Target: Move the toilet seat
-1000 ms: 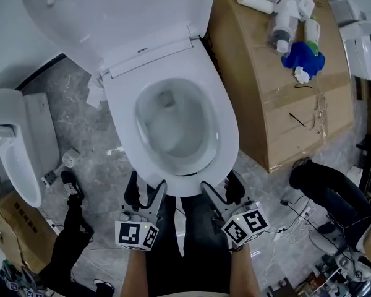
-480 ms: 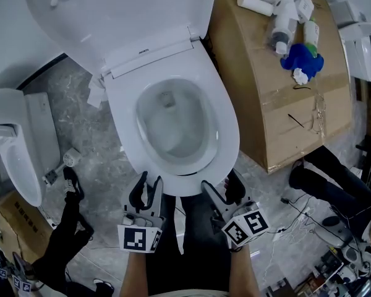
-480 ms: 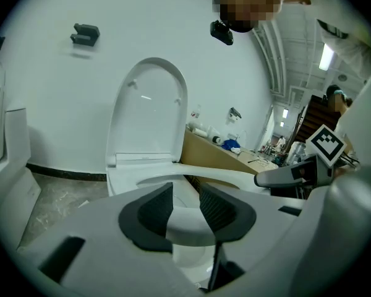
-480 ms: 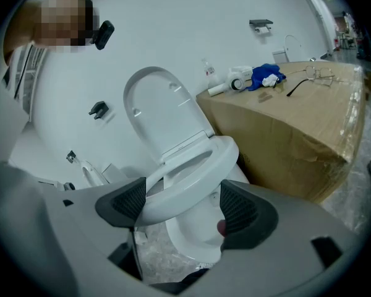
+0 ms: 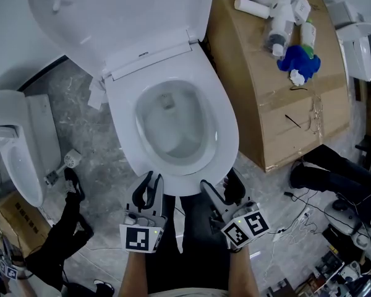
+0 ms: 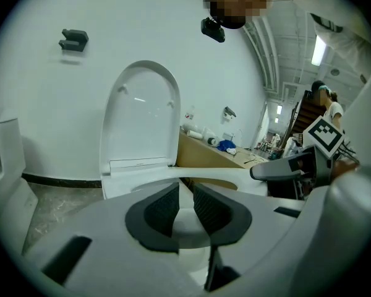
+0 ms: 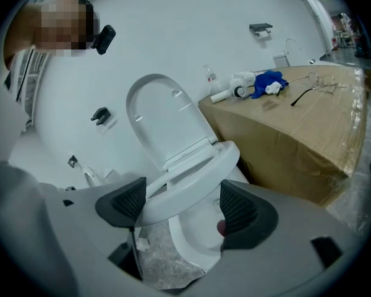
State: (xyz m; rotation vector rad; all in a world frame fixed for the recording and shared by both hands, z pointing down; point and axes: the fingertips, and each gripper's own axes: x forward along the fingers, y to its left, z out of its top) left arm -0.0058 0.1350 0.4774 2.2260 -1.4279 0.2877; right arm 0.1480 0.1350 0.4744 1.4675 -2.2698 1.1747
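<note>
Head view, seat: the seat (image 5: 226,135) lies over the bowl (image 5: 173,119), and the lid (image 5: 123,11) stands raised behind it.
Head view, tools: you hold the left tool (image 5: 150,181) and the right tool (image 5: 217,187) side by side at the seat's front rim.
Left tool view, grip: the left tool (image 6: 185,197) has just been closing, and its pads now stand close together, clenched on the thin front edge of the seat (image 6: 142,179).
Left tool view, background: the lid (image 6: 142,116) is upright against the wall.
Right tool view, grip: the right tool (image 7: 182,206) is released. Its jaws are wide apart with the seat (image 7: 198,175) passing between them. The far pad is clear of it; the near pad is at its edge, and I cannot tell if they touch.
Right tool view, seat: its front stands a little off the bowl (image 7: 195,234), tilted up from the hinge.
Done, as I judge: you have reached the rim, taken hold with the left tool and started the lift.
Left: most of the swing. The seat is nowhere near the lid yet, and your right tool gives it no firm grip.
</note>
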